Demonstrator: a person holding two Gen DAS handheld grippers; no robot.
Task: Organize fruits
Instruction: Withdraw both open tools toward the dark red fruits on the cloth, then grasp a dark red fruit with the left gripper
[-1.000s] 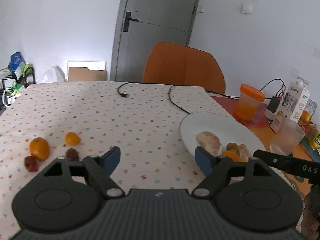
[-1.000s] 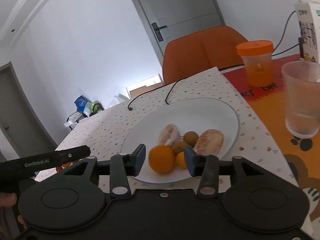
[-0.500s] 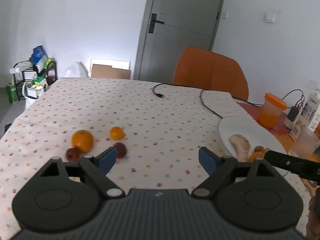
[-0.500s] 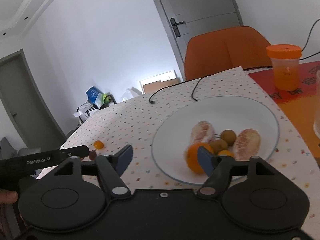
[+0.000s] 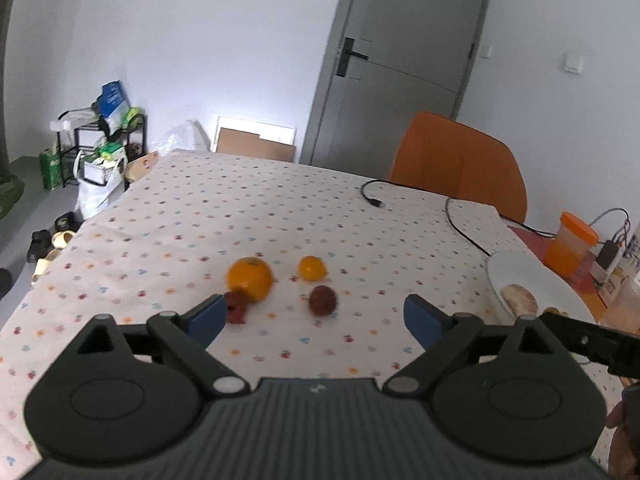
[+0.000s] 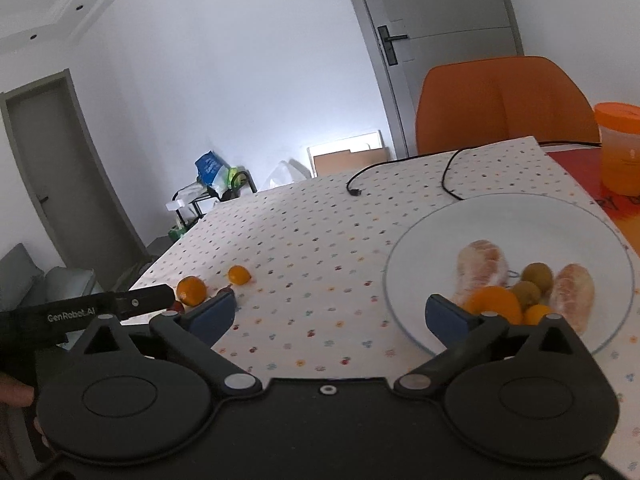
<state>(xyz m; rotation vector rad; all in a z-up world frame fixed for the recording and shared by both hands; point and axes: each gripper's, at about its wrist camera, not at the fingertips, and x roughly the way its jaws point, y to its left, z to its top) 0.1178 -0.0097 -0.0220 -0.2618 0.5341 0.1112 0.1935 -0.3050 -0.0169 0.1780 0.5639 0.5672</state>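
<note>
One dotted tablecloth (image 5: pixel 280 208) carries one white plate (image 6: pixel 520 220) at 3 o'clock, holding two peeled segments, two oranges and two green fruits. Loose at 10 o'clock: two oranges (image 5: pixel 250 279) and two dark red fruits (image 5: pixel 322 300). Left gripper (image 5: pixel 312 318) and right gripper (image 6: pixel 330 312) are both spread, holding nothing.

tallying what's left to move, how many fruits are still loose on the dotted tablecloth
4. A large round orange at left, a dark red dried fruit touching its near side, a small orange kumquat further right, and a dark red round fruit nearer. More may sit behind the grippers.
</note>
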